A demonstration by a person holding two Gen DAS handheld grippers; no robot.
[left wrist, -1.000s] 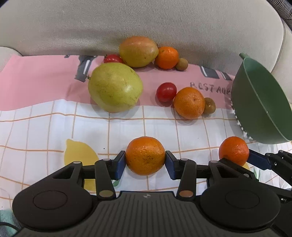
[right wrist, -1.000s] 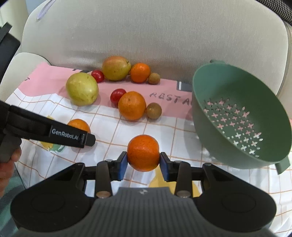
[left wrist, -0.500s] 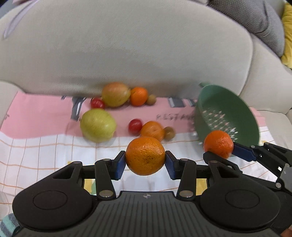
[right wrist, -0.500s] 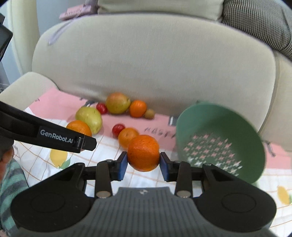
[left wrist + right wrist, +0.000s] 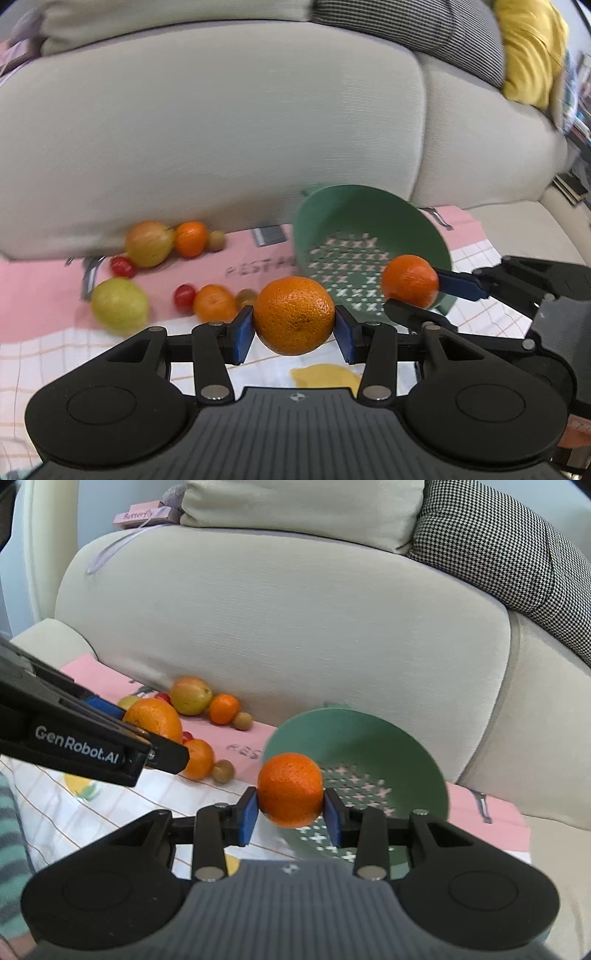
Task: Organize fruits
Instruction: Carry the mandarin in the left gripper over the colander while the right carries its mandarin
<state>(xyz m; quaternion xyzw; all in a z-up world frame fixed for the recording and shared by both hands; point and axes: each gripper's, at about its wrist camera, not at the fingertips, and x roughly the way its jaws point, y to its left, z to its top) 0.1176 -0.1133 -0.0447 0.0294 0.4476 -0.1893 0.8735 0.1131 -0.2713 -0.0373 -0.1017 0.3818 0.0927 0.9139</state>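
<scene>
My left gripper (image 5: pixel 294 329) is shut on an orange (image 5: pixel 294 314), held in the air above the cloth. My right gripper (image 5: pixel 290 814) is shut on a second orange (image 5: pixel 290 789), held in front of the tilted green colander (image 5: pixel 373 753). In the left wrist view the right gripper's orange (image 5: pixel 409 281) hangs at the mouth of the colander (image 5: pixel 354 221). In the right wrist view the left gripper's orange (image 5: pixel 153 718) shows at the left. Both oranges are off the cloth.
On the pink and checked cloth (image 5: pixel 37 295) lie a green-yellow fruit (image 5: pixel 119 309), a mango (image 5: pixel 148 243), two more oranges (image 5: pixel 214 302), two red tomatoes (image 5: pixel 184 295) and small brown fruits (image 5: pixel 216 239). A beige sofa back (image 5: pixel 221 129) rises behind.
Both grippers have risen and pulled back with their oranges, so the fruit pile looks smaller and farther. The right gripper's orange has come closer to the colander's mouth.
</scene>
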